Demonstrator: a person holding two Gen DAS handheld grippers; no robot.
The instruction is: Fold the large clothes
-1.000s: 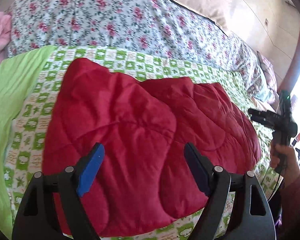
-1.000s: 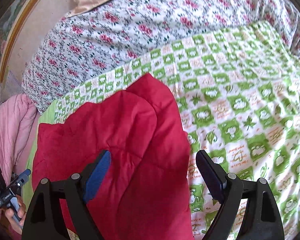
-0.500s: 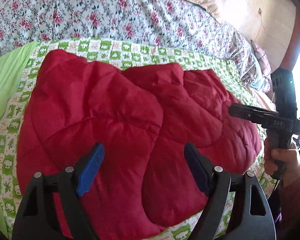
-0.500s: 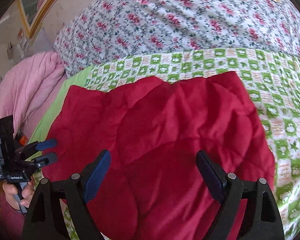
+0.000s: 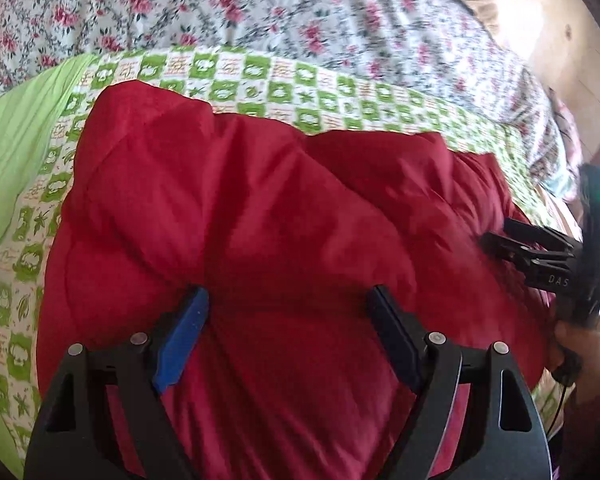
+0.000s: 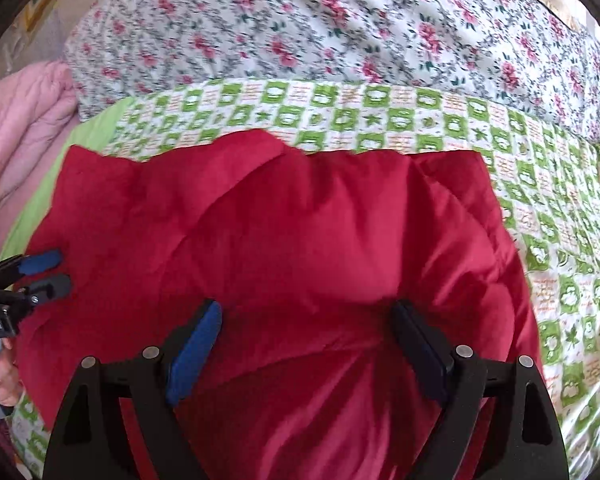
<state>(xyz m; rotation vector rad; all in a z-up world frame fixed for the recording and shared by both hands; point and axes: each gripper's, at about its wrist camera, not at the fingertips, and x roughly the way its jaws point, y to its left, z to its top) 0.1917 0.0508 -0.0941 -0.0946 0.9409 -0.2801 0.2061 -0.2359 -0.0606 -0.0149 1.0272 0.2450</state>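
A red quilted padded garment (image 5: 268, 220) lies folded on the green-and-white patterned bedspread (image 5: 260, 80); it also fills the right wrist view (image 6: 292, 240). My left gripper (image 5: 288, 320) is open, its fingers spread just above the garment's near part. My right gripper (image 6: 306, 332) is open, low over the garment's near part. In the left wrist view the right gripper (image 5: 496, 236) shows at the garment's right edge. In the right wrist view the left gripper (image 6: 52, 272) shows at its left edge, slightly open. Neither holds cloth.
A floral duvet (image 6: 340, 20) is bunched along the far side of the bed. A pink quilt (image 6: 24, 128) lies at the left. A plain lime-green sheet (image 5: 16, 132) borders the bedspread's left side. A wooden wall (image 5: 540, 20) stands at the far right.
Both grippers have moved in and down toward the garment, which now fills more of each view. The right gripper swung left from the bedspread over the garment. Both stay open.
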